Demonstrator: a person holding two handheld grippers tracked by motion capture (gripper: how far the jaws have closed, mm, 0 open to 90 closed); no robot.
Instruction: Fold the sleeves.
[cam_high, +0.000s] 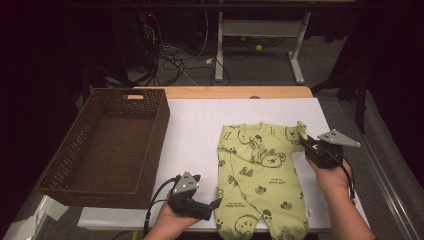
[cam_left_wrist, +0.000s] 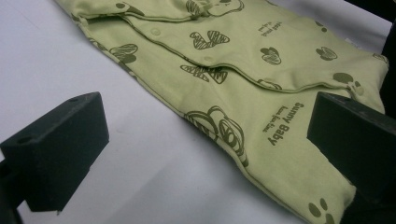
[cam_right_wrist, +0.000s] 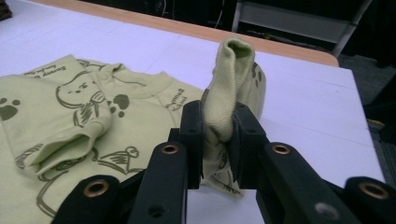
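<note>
listing from the left: wicker basket, standing at the table's left edge, well apart from the clothing. left gripper, jaws spread with nothing between them, resting low on the white sheet just beside the lower left edge of the green baby suit. suit lying flat, long axis running from near edge to far, left sleeve already folded in. right gripper, jaws pinching the right sleeve, cuff lifted upright at the suit's far right corner. the body lies leftward of that sleeve, so the fold probably goes inward; right hand nearer.
</note>
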